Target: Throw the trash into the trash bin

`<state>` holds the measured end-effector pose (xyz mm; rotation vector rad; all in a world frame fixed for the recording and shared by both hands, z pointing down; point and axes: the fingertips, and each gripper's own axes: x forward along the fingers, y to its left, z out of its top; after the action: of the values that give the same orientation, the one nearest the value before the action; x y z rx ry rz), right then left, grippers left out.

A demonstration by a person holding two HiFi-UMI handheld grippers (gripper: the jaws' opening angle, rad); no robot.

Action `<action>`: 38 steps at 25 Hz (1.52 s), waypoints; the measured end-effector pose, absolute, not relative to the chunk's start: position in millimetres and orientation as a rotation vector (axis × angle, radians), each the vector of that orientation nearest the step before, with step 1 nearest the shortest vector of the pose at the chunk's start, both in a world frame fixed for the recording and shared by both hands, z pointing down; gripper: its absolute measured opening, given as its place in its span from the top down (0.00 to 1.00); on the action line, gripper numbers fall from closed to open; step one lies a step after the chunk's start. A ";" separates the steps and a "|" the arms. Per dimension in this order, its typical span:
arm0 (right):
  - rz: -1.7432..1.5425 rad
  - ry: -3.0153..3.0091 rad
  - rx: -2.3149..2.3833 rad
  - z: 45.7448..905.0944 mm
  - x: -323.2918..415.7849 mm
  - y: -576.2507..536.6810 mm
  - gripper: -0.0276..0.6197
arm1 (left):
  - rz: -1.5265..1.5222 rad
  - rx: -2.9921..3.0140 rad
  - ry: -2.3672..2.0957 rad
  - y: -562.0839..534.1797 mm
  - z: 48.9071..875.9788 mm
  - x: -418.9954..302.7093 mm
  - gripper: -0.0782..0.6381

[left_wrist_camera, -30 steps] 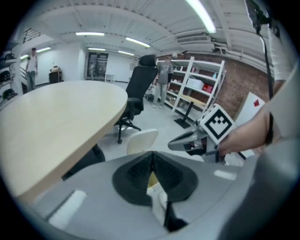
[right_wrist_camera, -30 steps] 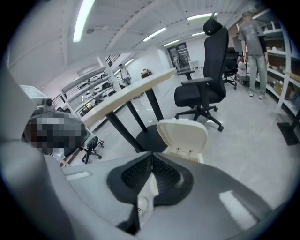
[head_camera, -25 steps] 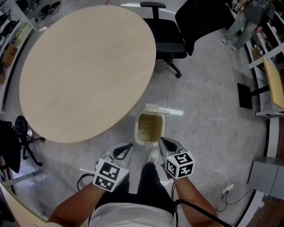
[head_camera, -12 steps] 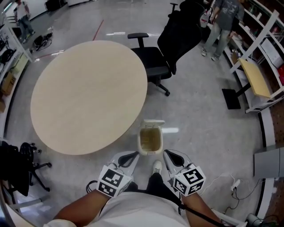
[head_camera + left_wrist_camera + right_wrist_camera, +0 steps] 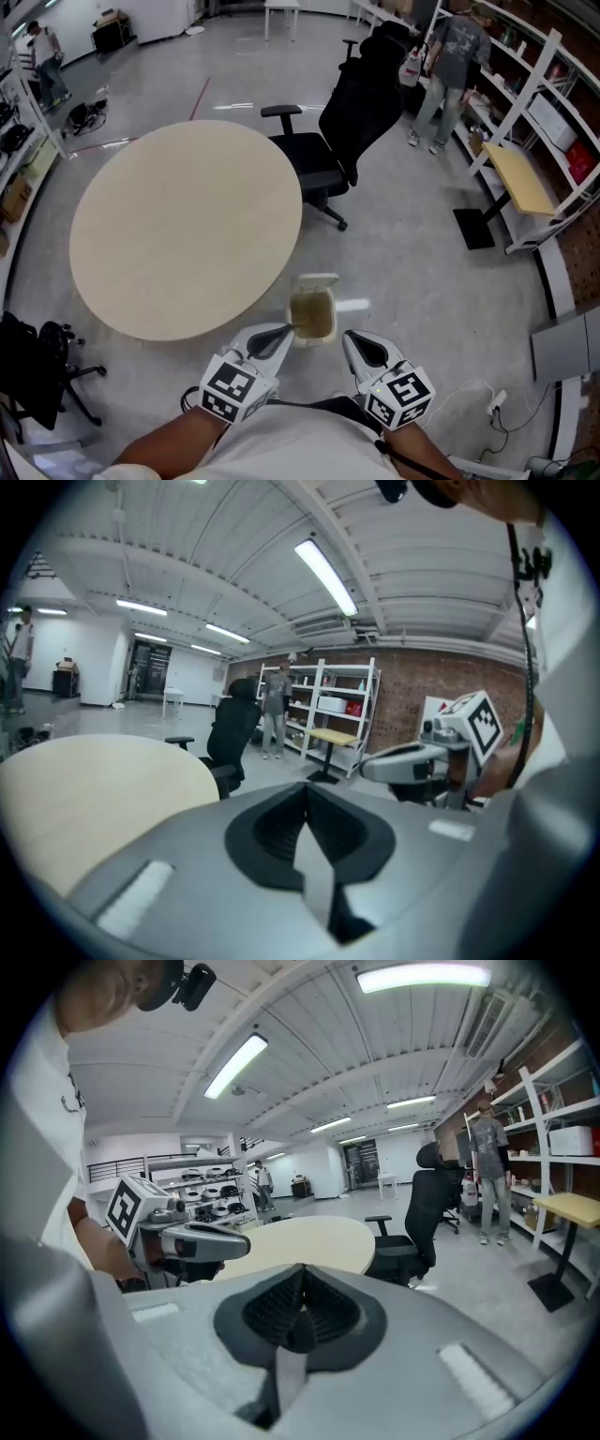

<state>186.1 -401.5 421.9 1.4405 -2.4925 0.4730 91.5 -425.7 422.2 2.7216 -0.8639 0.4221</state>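
Head view: lid tipped back, trash bin (image 5: 312, 317) on the floor beside the round table (image 5: 178, 225), inside brownish, contents not made out. Just on the bin's near side, left gripper (image 5: 278, 335) and right gripper (image 5: 359, 347), tips toward it.

Left gripper view: jaws pressed together, nothing between them; bin out of frame below.

Right gripper view: pads likewise meeting, empty; office chair (image 5: 412, 1213) well beyond the bin. Probably no trash left to drop, hence hands clear of the bin's rim.

I'm getting bright, even light from ceiling tubes (image 5: 326, 577), seeing glare on the floor (image 5: 352, 305), fisheye bending with dark corners in both gripper views, near foreground looking soft.
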 end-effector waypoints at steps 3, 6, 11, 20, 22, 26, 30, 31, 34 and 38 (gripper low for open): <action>0.439 -2.523 1.412 415.8 191.2 -400.4 0.95 | 0.418 2.743 -0.906 -424.2 412.4 98.0 0.88; 0.413 -2.551 1.382 409.9 202.3 -400.2 0.95 | 0.399 2.721 -0.956 -419.0 410.7 105.3 0.88; 0.385 -2.582 1.361 399.5 228.5 -393.7 0.95 | 0.364 2.704 -1.058 -406.2 398.6 123.9 0.88; 0.334 -2.653 1.297 384.3 265.0 -367.1 0.95 | 0.318 2.725 -1.176 -380.4 374.5 167.0 0.88; 0.336 -2.667 1.284 383.6 270.3 -359.0 0.95 | 0.327 2.704 -1.189 -369.4 377.2 171.9 0.88; 0.364 -2.685 1.265 389.1 282.0 -345.5 0.95 | 0.351 2.669 -1.204 -348.2 386.1 180.1 0.88; 0.392 -2.702 1.238 395.4 292.2 -340.9 0.95 | 0.385 2.646 -1.258 -334.4 388.1 183.2 0.88; 0.390 -2.705 1.230 395.6 293.7 -339.9 0.95 | 0.391 2.640 -1.270 -330.7 388.1 183.3 0.88; 0.367 -2.714 1.207 392.7 295.8 -338.0 0.95 | 0.387 2.650 -1.280 -322.5 385.6 186.3 0.88; 0.341 -2.719 1.222 387.4 298.0 -335.6 0.95 | 0.431 2.661 -1.257 -323.9 385.6 190.9 0.88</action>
<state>298.0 -335.6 387.4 1.2219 -2.7186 0.3414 190.9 -323.9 385.6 2.6607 -1.2567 0.4310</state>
